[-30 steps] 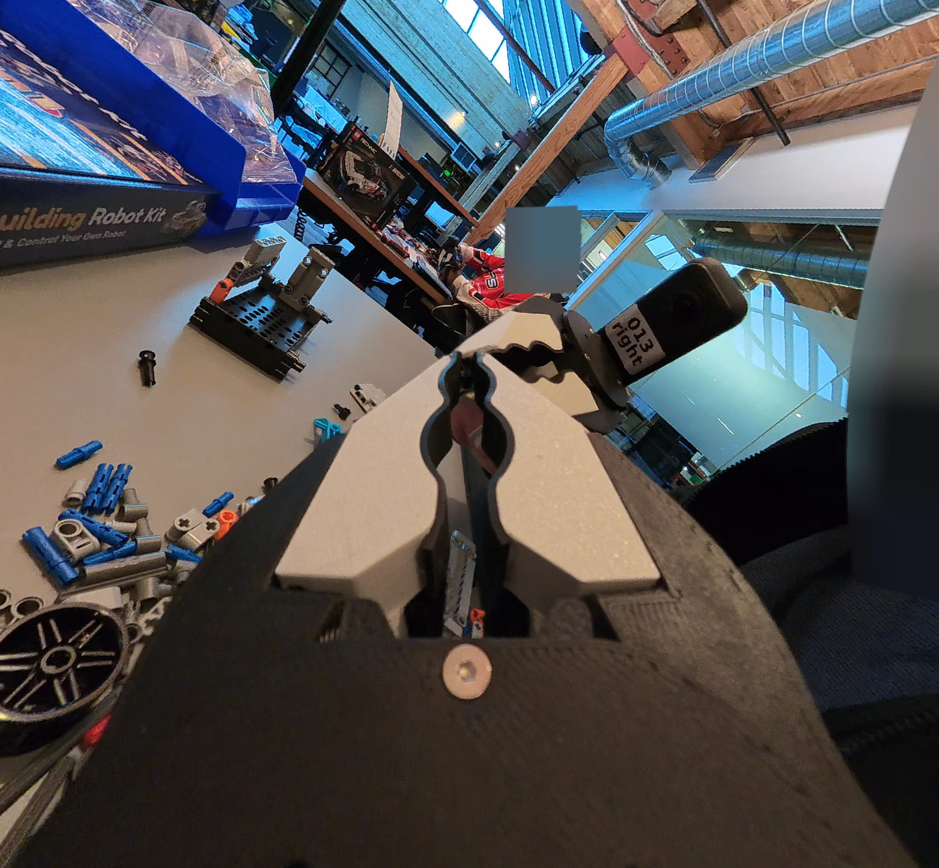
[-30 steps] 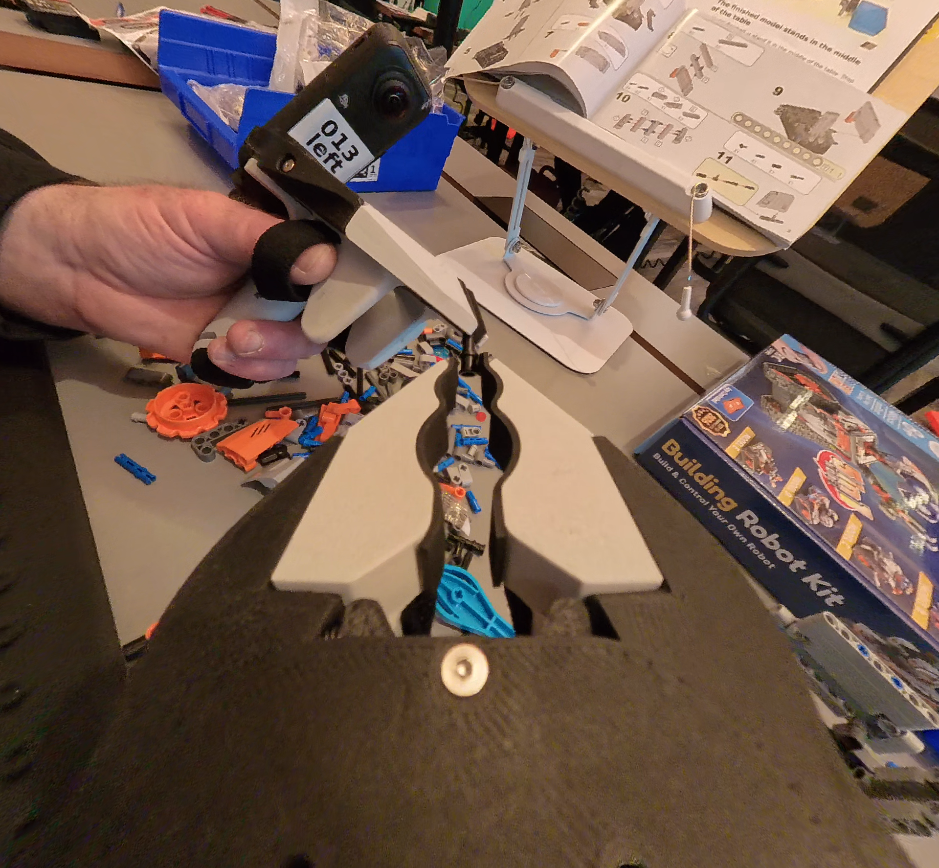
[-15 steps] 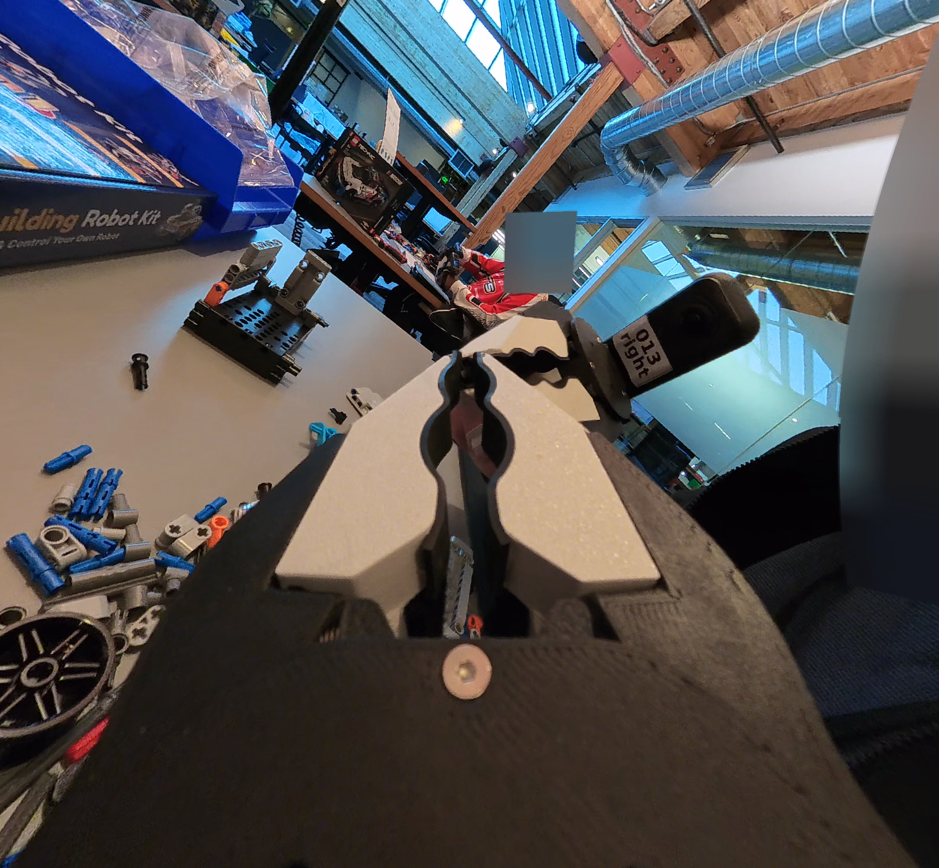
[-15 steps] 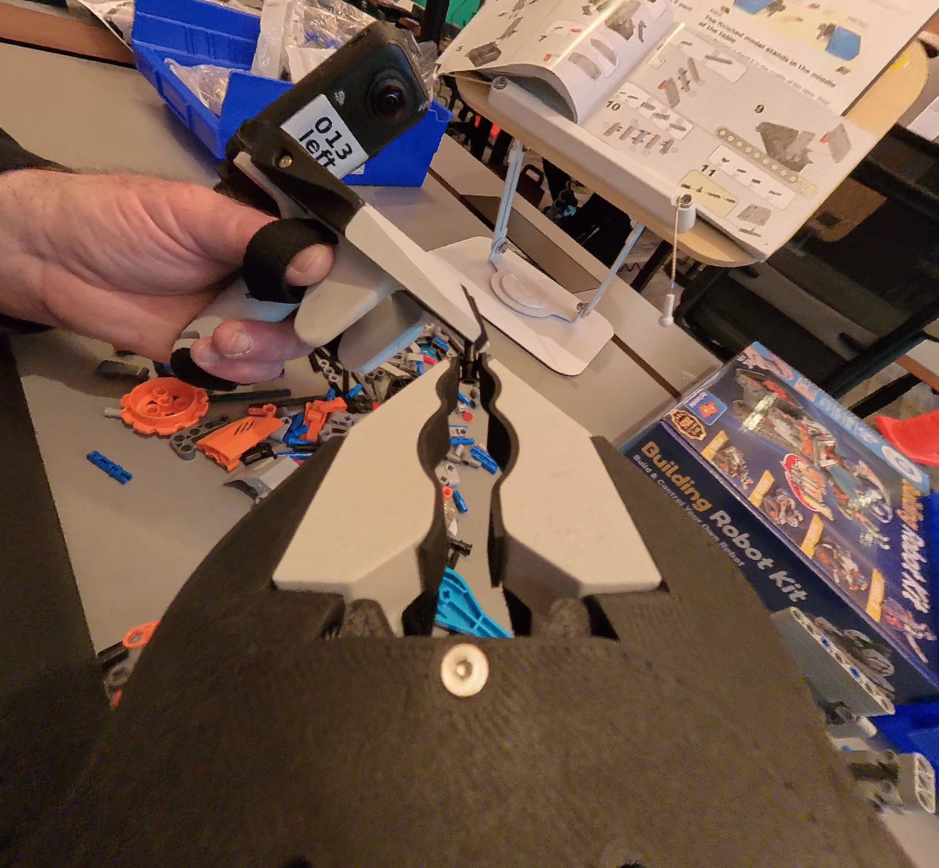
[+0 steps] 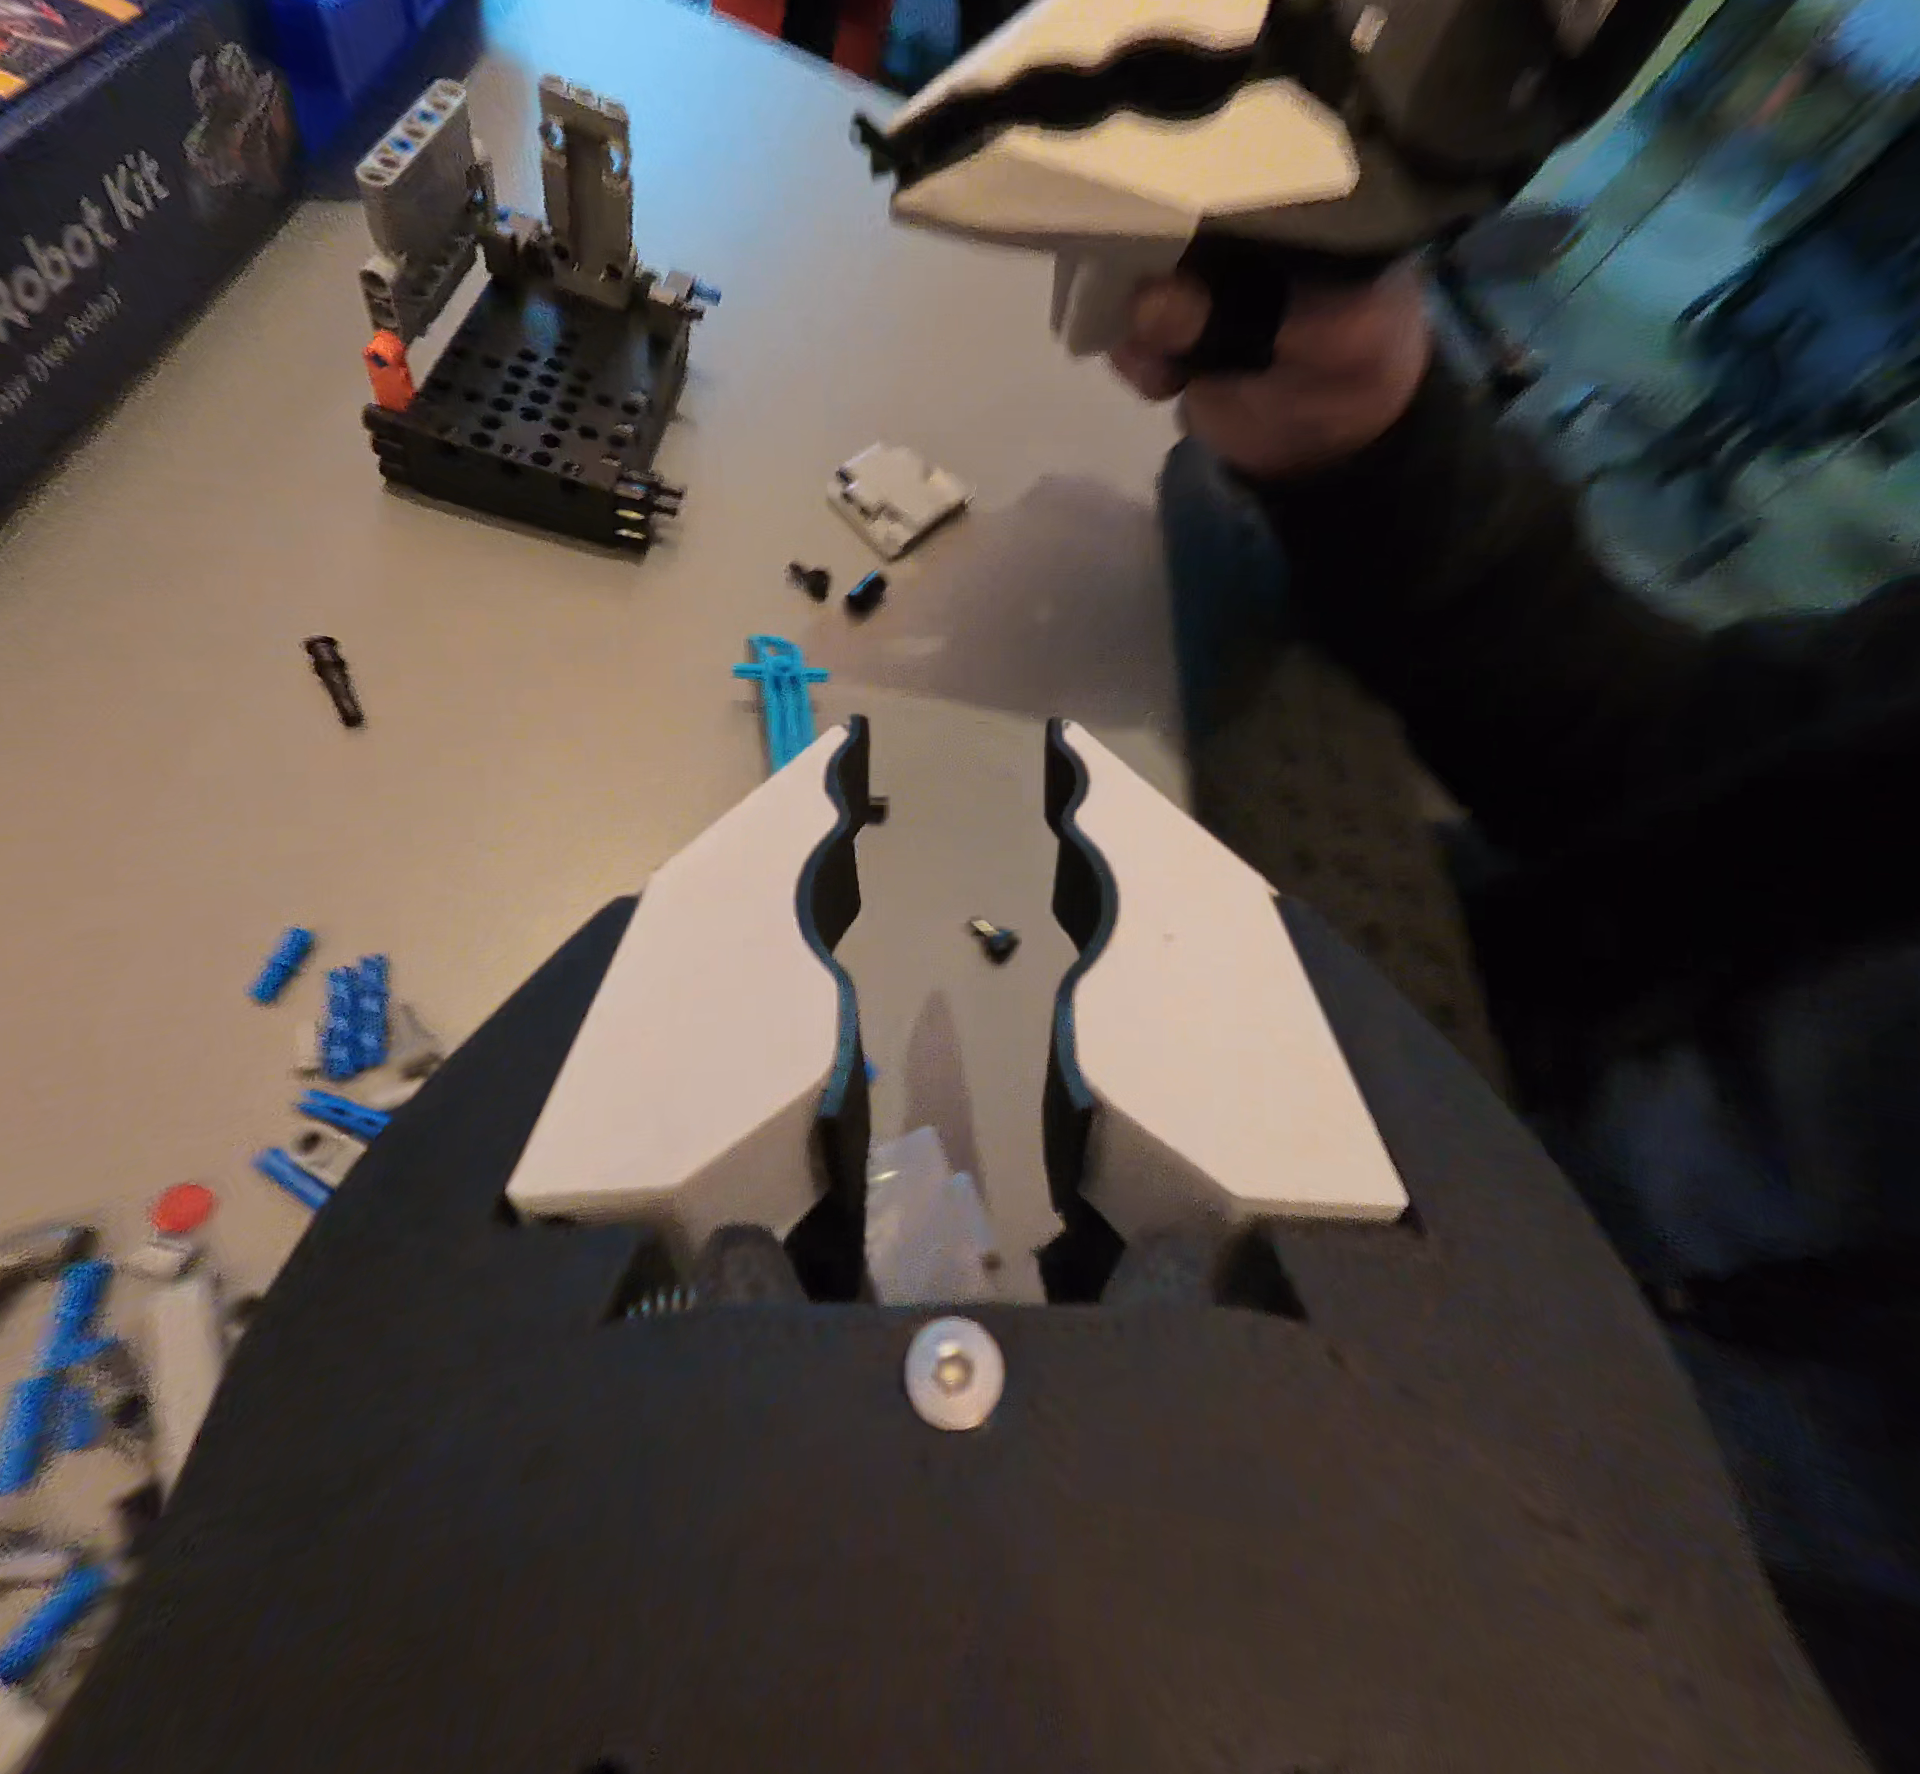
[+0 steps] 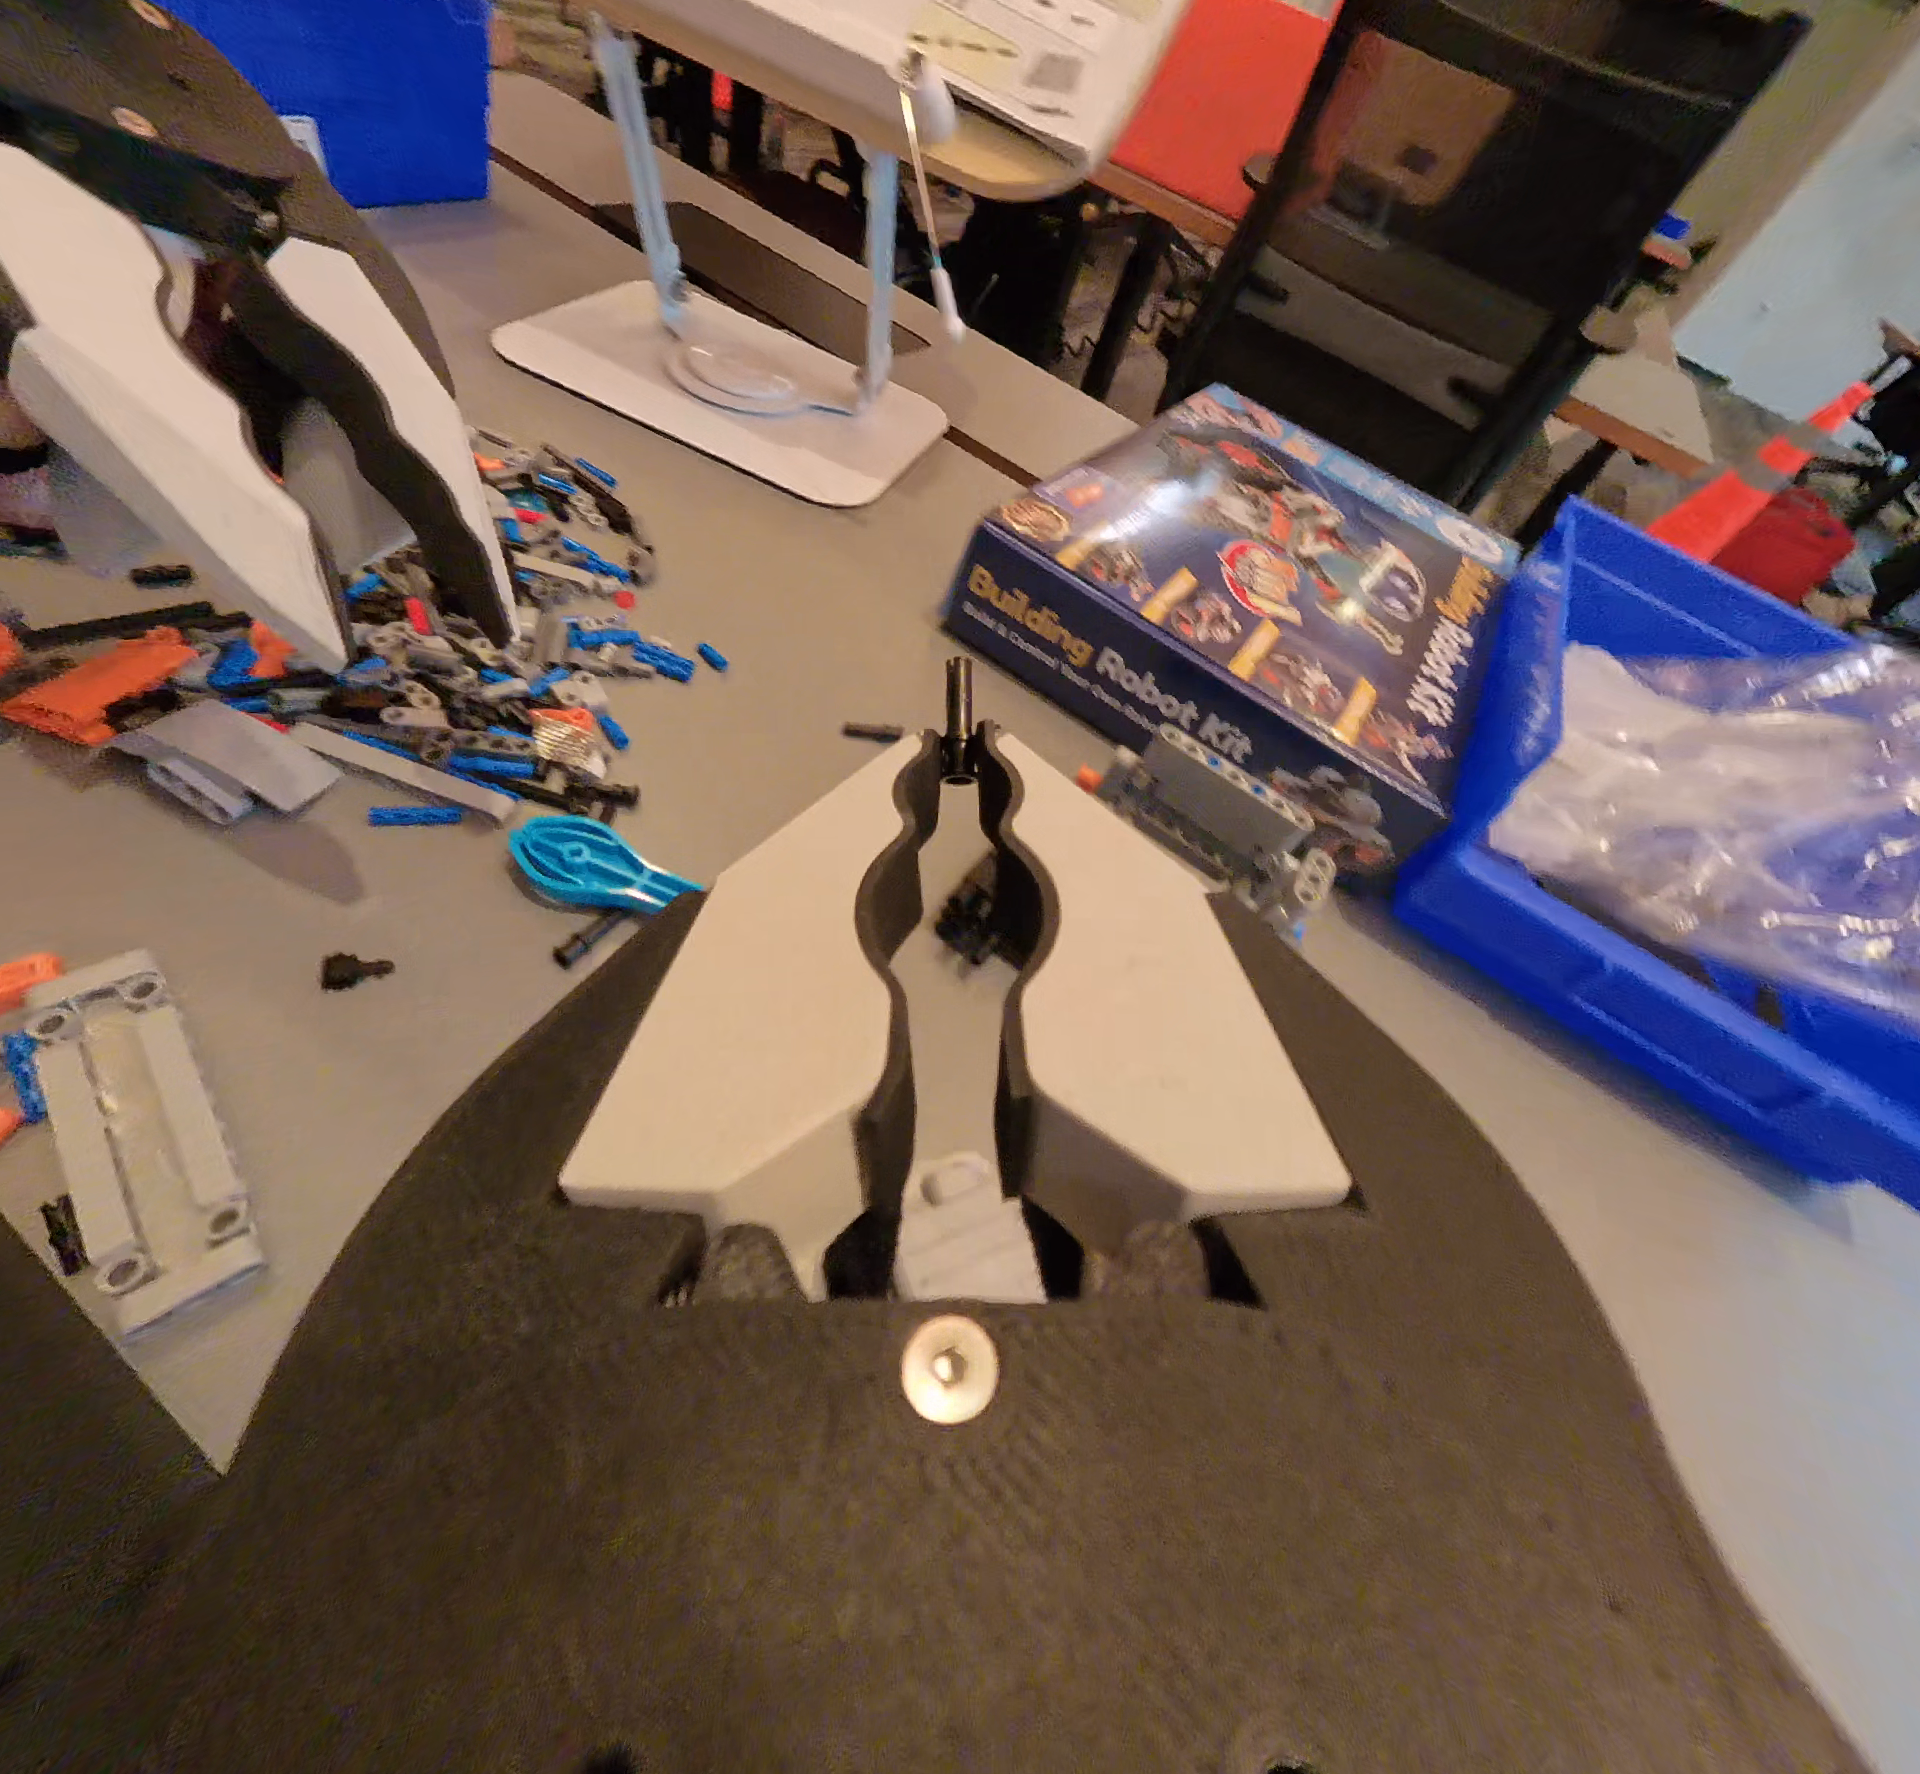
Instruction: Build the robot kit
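Observation:
My left gripper [image 5: 954,745] is open and empty, tilted down over the grey table [image 5: 540,789]. A small black pin [image 5: 992,940] lies on the table between its fingers, and a light blue piece [image 5: 779,696] lies by its left fingertip. My right gripper [image 6: 961,750] is shut on a small black pin [image 6: 958,701] that sticks out past its tips. It also shows blurred in the left wrist view [image 5: 894,150], held by a hand up and to the right. The left gripper shows open in the right wrist view [image 6: 416,644] above a pile of parts [image 6: 468,685].
A black perforated frame with grey upright beams [image 5: 530,374] stands at the back left. A kit box [image 6: 1226,612], a blue bin of plastic bags [image 6: 1662,945], a booklet stand [image 6: 727,374], a blue paddle piece [image 6: 592,877] and a grey panel [image 6: 135,1132] lie around. One gripper's finger ends stand about 12 centimeters off the other's.
The left gripper has opened and swung down toward the table. The two grippers, which met tip to tip, have moved apart. The right one stays shut and now carries the black pin.

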A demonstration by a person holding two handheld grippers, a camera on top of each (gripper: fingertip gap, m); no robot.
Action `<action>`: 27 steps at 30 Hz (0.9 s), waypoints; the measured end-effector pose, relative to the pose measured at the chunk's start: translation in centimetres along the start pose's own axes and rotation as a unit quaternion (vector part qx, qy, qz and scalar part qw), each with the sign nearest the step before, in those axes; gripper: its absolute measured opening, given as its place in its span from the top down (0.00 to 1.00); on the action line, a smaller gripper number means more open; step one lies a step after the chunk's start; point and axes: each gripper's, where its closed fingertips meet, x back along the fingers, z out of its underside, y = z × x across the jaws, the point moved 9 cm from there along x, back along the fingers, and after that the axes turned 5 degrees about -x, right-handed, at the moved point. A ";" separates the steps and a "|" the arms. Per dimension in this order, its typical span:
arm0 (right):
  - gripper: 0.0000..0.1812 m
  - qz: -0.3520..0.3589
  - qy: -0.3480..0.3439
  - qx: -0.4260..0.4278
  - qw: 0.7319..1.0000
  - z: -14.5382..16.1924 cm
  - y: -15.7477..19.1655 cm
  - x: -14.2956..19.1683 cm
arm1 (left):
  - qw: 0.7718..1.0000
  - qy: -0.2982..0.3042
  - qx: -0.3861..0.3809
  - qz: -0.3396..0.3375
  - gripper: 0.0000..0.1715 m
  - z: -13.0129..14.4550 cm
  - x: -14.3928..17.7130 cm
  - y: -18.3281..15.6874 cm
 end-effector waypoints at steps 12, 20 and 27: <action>0.98 -0.008 0.016 -0.073 0.997 2.1 -1.9 0.0 | 0.965 0.169 -0.195 -0.037 0.85 -2.6 -9.8 1.7; 0.98 -0.015 0.012 -0.082 0.996 2.2 -2.0 0.1 | 0.936 0.231 -0.262 -0.031 0.88 -2.4 -13.6 3.0; 0.98 -0.020 0.006 -0.084 0.996 2.1 -2.0 0.2 | 0.936 0.246 -0.251 -0.016 0.91 -2.2 -14.6 3.3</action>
